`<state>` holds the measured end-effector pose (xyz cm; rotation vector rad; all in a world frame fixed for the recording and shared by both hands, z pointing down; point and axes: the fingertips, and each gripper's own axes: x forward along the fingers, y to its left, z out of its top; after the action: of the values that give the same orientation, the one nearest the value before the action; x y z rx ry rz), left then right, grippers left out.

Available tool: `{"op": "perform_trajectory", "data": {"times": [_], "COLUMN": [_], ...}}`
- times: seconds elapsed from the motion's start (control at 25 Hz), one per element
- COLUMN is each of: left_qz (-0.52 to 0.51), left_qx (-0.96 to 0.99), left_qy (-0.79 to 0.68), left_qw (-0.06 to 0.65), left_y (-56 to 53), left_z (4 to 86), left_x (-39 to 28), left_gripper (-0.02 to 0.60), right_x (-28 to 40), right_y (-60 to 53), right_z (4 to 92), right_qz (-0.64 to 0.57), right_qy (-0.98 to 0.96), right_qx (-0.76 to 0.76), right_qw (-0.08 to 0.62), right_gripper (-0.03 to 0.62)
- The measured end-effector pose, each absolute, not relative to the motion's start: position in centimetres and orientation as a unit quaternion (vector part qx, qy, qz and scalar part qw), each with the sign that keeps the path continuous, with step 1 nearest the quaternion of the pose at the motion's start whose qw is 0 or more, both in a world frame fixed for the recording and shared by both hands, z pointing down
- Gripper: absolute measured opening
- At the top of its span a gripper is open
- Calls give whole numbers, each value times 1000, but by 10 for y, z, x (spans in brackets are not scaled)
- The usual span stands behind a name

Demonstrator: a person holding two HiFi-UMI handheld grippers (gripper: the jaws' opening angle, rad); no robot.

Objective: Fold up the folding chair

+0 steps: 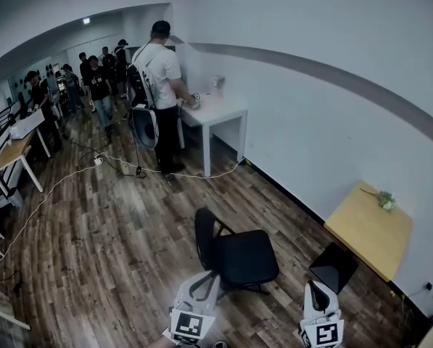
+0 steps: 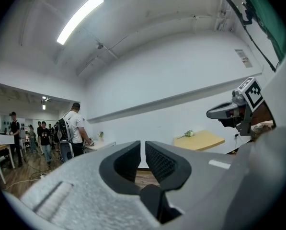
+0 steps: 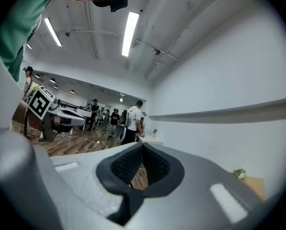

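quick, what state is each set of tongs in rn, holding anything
Left tongs: shut, holding nothing.
Right tongs: shut, holding nothing.

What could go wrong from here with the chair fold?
1. The left gripper and right gripper are both shut and empty. Approaching like that would likely shove the open folding chair across the floor rather than grip it.
2. The right gripper sits close to a dark square object by the wooden table; a wide swing might knock it.
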<state>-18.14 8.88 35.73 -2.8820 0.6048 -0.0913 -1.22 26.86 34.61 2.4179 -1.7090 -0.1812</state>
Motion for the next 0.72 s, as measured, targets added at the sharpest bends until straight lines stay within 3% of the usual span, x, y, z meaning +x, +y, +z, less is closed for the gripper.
{"op": "perform_trajectory", "data": {"times": [0.36, 0.72], "left_qz": [-56, -76], "left_qx": [-972, -957], "left_qy": [209, 263], "left_qw": [91, 97], "left_y": [57, 1], "left_z": [378, 389], "left_x": [-146, -62], "left_gripper": [40, 40], "right_x": [38, 145], "right_y": [236, 162], "right_z": [374, 398], "right_qz": [-28, -13], "right_qy": [-576, -616], "right_qx": [813, 784], "right_qw": [86, 76], "right_gripper": [3, 3]}}
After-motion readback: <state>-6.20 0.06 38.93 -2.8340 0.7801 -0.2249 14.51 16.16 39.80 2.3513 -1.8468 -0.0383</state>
